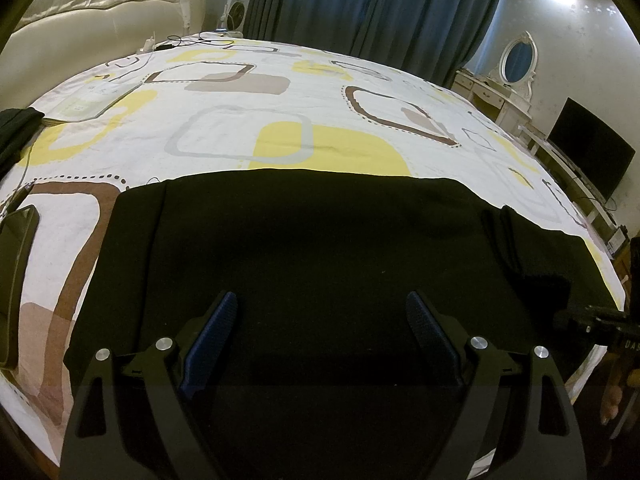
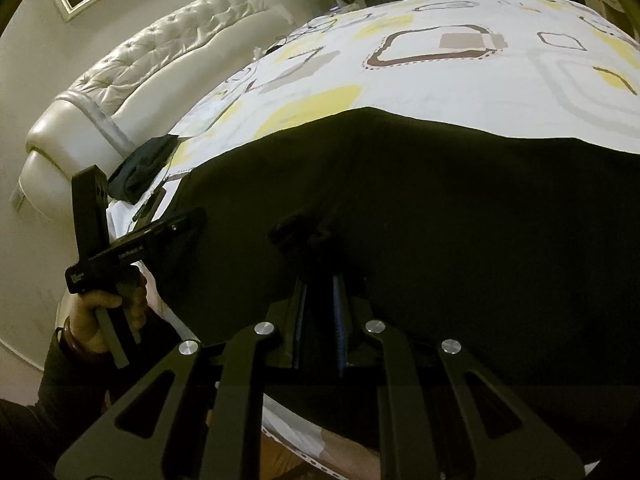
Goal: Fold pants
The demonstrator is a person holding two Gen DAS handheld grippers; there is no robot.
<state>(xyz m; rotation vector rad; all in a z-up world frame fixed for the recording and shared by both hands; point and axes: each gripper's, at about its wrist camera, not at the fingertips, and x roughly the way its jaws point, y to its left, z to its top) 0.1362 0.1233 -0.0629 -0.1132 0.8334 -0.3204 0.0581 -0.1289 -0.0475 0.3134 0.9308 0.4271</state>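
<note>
Black pants [image 1: 304, 248] lie spread flat on the patterned bed sheet [image 1: 240, 112], near the front edge of the bed. My left gripper [image 1: 322, 316] is open and empty, hovering just above the pants' near part. In the right wrist view the pants [image 2: 460, 208] fill the middle. My right gripper [image 2: 320, 284] is shut on a bunched fold of the pants at their near edge. The left gripper also shows in the right wrist view [image 2: 132, 240], held in a hand at the left.
A dark phone [image 1: 16, 280] lies on the sheet at the left. A dark cloth [image 2: 144, 164] sits by the cream padded headboard [image 2: 160, 52]. Cables and a fan [image 1: 236, 16] are at the bed's far side. A TV [image 1: 588, 152] and dresser stand right.
</note>
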